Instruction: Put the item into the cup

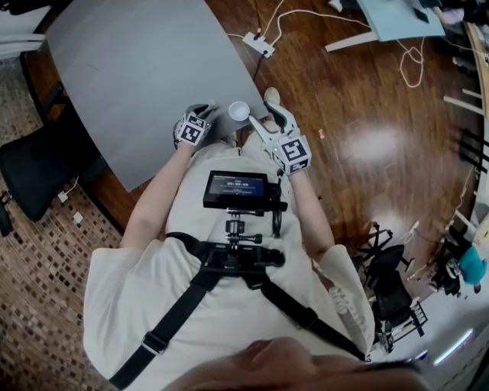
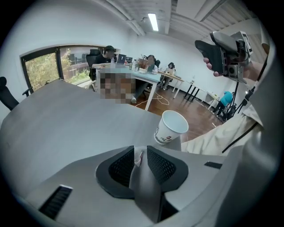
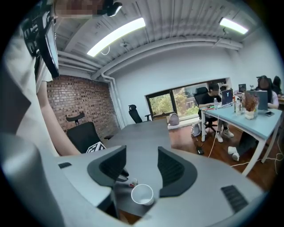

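A white paper cup (image 1: 239,111) stands upright near the edge of the grey table (image 1: 130,69), close to the person's body. My left gripper (image 1: 205,118) is just left of the cup. In the left gripper view its jaws are shut (image 2: 140,154) on a small thin white item (image 2: 138,158), and the cup (image 2: 171,127) sits a little ahead and to the right. My right gripper (image 1: 266,116) hovers on the cup's right side. Its jaws are open (image 3: 141,163) and empty, and the cup's open mouth (image 3: 142,194) shows below and between them.
A black office chair (image 1: 38,164) stands left of the table. A power strip (image 1: 258,43) with white cables lies on the wooden floor beyond the table. A light blue desk (image 1: 397,15) is at the far right, and people sit at desks (image 2: 146,71) in the background.
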`<control>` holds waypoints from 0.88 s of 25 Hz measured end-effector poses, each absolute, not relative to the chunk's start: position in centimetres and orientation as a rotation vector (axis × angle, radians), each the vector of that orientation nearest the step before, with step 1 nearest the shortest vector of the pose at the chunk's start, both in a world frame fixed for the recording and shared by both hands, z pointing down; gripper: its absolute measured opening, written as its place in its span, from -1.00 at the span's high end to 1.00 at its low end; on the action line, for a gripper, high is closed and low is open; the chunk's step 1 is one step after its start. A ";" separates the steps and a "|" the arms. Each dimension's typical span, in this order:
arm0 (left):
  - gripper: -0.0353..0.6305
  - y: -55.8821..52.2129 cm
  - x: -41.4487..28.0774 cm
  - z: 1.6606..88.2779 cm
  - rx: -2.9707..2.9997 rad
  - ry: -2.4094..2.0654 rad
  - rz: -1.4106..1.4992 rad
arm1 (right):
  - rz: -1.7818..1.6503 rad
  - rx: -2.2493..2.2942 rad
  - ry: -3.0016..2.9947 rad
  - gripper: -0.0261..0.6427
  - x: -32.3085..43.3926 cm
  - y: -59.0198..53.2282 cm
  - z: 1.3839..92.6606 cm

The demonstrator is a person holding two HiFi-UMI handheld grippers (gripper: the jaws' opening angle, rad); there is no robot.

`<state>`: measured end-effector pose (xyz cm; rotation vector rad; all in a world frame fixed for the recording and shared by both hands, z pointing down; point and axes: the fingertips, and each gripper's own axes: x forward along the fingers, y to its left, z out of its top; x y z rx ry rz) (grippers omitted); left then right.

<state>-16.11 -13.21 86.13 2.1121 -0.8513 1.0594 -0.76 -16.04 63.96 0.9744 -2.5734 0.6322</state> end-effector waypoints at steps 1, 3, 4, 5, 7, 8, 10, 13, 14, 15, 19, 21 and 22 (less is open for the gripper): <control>0.61 -13.1 -16.3 86.3 2.103 -0.858 1.062 | 0.630 0.964 -2.573 0.22 -0.9 -16.1 63.9; 0.61 -13.0 -16.7 86.7 2.092 -0.878 1.070 | 0.614 0.933 -2.567 0.22 -1.2 -16.3 63.9; 0.61 -13.0 -16.9 86.9 2.084 -0.887 1.078 | 0.600 0.916 -2.563 0.22 -1.3 -16.5 63.9; 0.61 -12.9 -17.2 87.1 2.070 -0.893 1.085 | 0.587 0.900 -2.559 0.22 -1.5 -16.6 63.8; 0.61 -12.7 -17.7 87.5 2.043 -0.903 1.090 | 0.572 0.874 -2.553 0.22 -2.0 -16.6 63.9; 0.62 -12.6 -17.9 87.6 2.035 -0.909 1.091 | 0.568 0.864 -2.552 0.22 -2.2 -16.6 64.0; 0.62 -12.6 -18.3 88.0 2.024 -0.911 1.104 | 0.561 0.848 -2.548 0.22 -2.7 -16.7 64.2; 0.72 -12.4 -19.0 88.6 2.015 -0.909 1.153 | 0.569 0.833 -2.537 0.22 -3.2 -16.6 64.6; 0.84 -12.5 -19.3 88.6 2.015 -0.912 1.164 | 0.575 0.833 -2.536 0.22 -3.3 -16.5 64.8; 0.88 -12.5 -19.5 88.6 2.014 -0.917 1.169 | 0.582 0.833 -2.535 0.22 -3.4 -16.5 64.9; 0.88 -13.2 -19.5 87.0 2.026 -0.957 1.110 | 0.603 0.847 -2.528 0.22 -3.1 -16.3 65.7; 0.88 -14.0 -19.3 85.0 2.044 -0.991 1.048 | 0.611 0.863 -2.521 0.22 -2.8 -16.3 66.1; 0.88 -14.4 -19.2 83.9 2.055 -1.009 1.013 | 0.615 0.872 -2.519 0.22 -2.6 -16.3 66.3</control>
